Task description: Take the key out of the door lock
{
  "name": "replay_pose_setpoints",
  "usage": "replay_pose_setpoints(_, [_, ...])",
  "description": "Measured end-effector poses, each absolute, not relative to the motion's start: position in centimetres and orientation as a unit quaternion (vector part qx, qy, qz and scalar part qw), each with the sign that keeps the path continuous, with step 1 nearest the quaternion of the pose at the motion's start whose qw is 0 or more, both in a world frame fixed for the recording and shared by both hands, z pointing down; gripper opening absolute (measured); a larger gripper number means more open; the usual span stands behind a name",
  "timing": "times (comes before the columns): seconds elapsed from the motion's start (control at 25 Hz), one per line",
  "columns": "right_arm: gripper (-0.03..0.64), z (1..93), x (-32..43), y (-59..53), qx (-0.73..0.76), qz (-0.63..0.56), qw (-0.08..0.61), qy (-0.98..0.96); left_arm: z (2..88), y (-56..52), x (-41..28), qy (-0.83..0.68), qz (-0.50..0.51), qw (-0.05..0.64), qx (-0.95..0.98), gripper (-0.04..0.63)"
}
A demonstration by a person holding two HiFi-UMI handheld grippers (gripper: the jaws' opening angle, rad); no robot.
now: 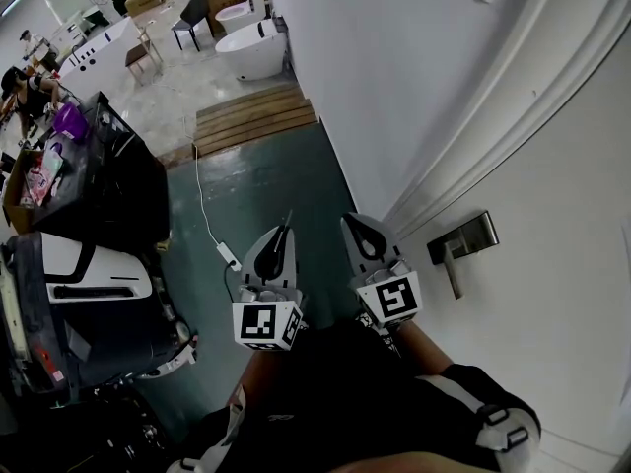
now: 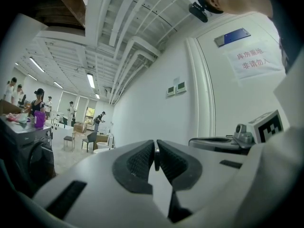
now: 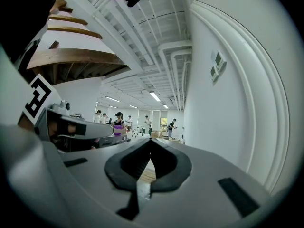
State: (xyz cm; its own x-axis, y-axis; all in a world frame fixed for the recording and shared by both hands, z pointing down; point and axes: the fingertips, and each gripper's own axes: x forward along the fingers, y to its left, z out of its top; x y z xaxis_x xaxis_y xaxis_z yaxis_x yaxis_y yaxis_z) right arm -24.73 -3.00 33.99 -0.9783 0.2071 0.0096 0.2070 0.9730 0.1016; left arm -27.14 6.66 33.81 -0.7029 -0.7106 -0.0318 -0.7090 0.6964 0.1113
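My left gripper (image 1: pixel 283 233) is held in front of the person's body, tips pointing away, and it is shut on the key (image 2: pixel 155 158). The key shows as a thin metal strip edge-on between the black pads (image 2: pixel 140 163). A thin dark tip (image 1: pixel 289 217) pokes out beyond the jaws in the head view. My right gripper (image 1: pixel 358 225) is beside it, shut with nothing in it; its tips (image 3: pixel 151 139) meet. The silver door handle (image 1: pixel 463 241) on the white door (image 1: pixel 552 294) is to the right of both grippers, apart from them. The keyhole is not visible.
A white cable (image 1: pixel 205 200) runs over the green floor. Black carts and machines (image 1: pixel 99 195) stand at the left. A wooden pallet (image 1: pixel 254 116) and a white bathtub (image 1: pixel 251 49) lie further off. A paper sign (image 2: pixel 251 61) hangs on the door. Several people stand far back.
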Motion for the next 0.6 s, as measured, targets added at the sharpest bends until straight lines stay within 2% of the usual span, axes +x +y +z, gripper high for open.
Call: replay_pose_setpoints(0.6, [0.008,33.8,-23.6,-2.9,0.109,0.053,0.003,0.993,33.9,6.3,-26.4,-0.916,-0.06,0.009,0.395,0.035])
